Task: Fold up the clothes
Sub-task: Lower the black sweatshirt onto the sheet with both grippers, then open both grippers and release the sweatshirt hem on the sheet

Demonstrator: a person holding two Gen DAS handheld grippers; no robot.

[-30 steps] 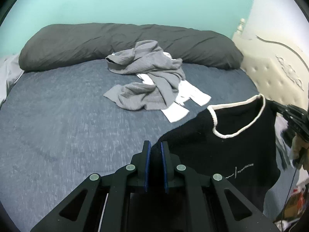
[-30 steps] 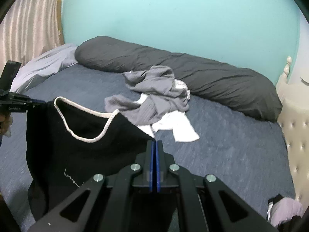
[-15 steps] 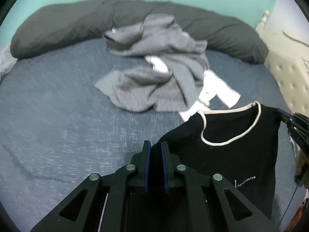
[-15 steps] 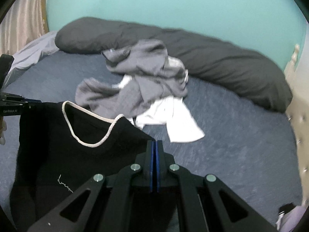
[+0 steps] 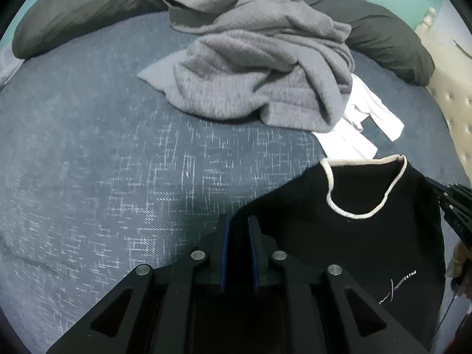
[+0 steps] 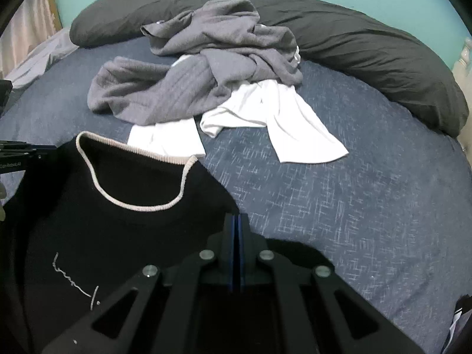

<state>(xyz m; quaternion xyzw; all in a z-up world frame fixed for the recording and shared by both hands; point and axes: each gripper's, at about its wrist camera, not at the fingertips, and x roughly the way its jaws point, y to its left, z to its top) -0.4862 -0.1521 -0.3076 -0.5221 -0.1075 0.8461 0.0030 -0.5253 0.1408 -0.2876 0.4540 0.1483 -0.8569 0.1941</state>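
The black top [image 5: 362,236] with the pale-trimmed neckline is hanging stretched between our two grippers, in front of and just above the blue bedspread [image 5: 103,153], near its front edge; from these views we are not able to tell whether its hem is already touching the bed. We are holding it by the shoulders: the left gripper [image 5: 237,230] is pinching one shoulder, its jaws standing a little apart with dark fabric filling the gap and having just eased slightly wider, and the right gripper [image 6: 236,227] is clamping the other shoulder with its jaws pressed almost together on the cloth. In the right wrist view the top [image 6: 118,221] is showing its front to us, neckline up and the small script logo low on the chest. We are judging the task to be at an early stage: this garment is being spread for laying down, and no fold is showing in it yet. Beyond it, the grey knit garment [image 5: 259,67] is lying crumpled in the middle of the bed, partly on top of the white garment [image 6: 265,118], which is also lying rumpled and unfolded. Behind them the long dark pillow [image 6: 368,56] is running along the far side. No finished, folded pile is showing anywhere in either view. So, as far as we are seeing, we are still facing the laying flat and folding of the black top, and then the grey and white pieces.
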